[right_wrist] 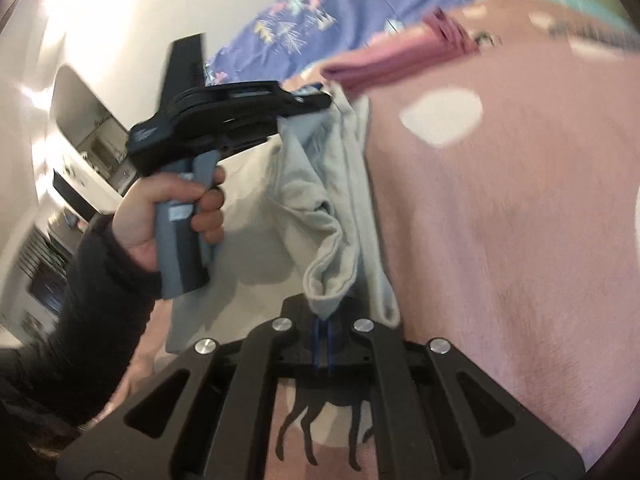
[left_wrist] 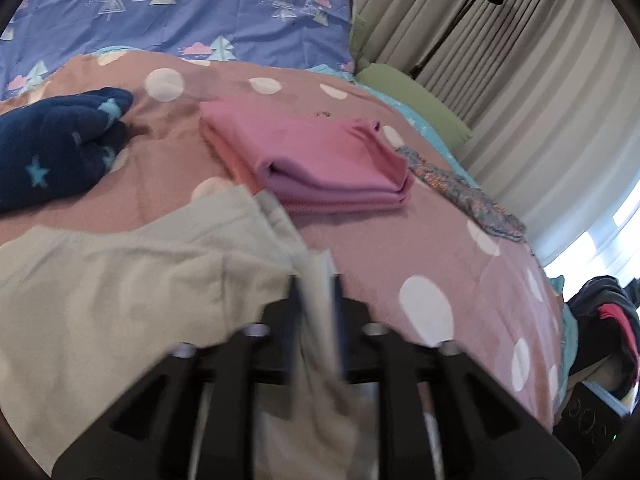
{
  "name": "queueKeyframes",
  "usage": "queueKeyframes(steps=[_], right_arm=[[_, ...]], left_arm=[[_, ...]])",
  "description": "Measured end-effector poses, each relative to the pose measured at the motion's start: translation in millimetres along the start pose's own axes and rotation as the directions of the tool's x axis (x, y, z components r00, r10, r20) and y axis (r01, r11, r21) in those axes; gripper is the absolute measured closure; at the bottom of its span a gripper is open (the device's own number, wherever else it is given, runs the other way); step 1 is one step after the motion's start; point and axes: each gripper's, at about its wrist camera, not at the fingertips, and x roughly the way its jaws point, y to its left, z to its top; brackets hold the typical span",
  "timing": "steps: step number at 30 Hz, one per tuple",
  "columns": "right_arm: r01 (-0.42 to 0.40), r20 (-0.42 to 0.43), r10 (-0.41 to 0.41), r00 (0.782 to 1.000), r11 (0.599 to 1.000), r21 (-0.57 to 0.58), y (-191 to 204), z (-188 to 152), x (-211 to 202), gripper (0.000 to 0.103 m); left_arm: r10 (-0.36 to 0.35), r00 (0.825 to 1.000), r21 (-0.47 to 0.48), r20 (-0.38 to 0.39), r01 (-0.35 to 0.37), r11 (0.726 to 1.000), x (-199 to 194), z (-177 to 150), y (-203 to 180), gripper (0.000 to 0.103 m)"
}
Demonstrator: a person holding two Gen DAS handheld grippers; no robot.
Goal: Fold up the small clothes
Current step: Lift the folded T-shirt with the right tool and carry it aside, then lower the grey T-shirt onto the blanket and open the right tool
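Two-gripper moment. Saw right gripper [right_wrist: 323, 326] clamped tight on a fold of grey garment [right_wrist: 320, 208], above pink dotted bedspread [right_wrist: 500, 240]. Saw left gripper [left_wrist: 318, 292] with same cloth between jaws; couldn't tell if gripping, blurred. Noted sticker [right_wrist: 180, 213] on left handle, unreadable.

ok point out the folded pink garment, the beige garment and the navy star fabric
folded pink garment [left_wrist: 320, 152], left wrist view, middle of its top layer
beige garment [left_wrist: 132, 280], left wrist view, its broad flat part on the bed
navy star fabric [left_wrist: 56, 148], left wrist view, middle of the bunched cloth
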Motion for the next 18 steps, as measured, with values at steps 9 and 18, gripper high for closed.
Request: queueKeyframes(steps=[9, 18], right_arm=[[0.008, -0.018, -0.008, 1.000, 1.000, -0.017, 3, 3, 7, 0.099], [0.040, -0.037, -0.041, 0.998, 0.999, -0.027, 8, 4, 1, 0.093]], left_arm=[[0.121, 0.989, 0.160, 0.087, -0.133, 0.978, -108, -88, -22, 0.043], [0.199, 0.979, -0.039, 0.034, -0.198, 0.979, -174, -189, 4, 0.042]])
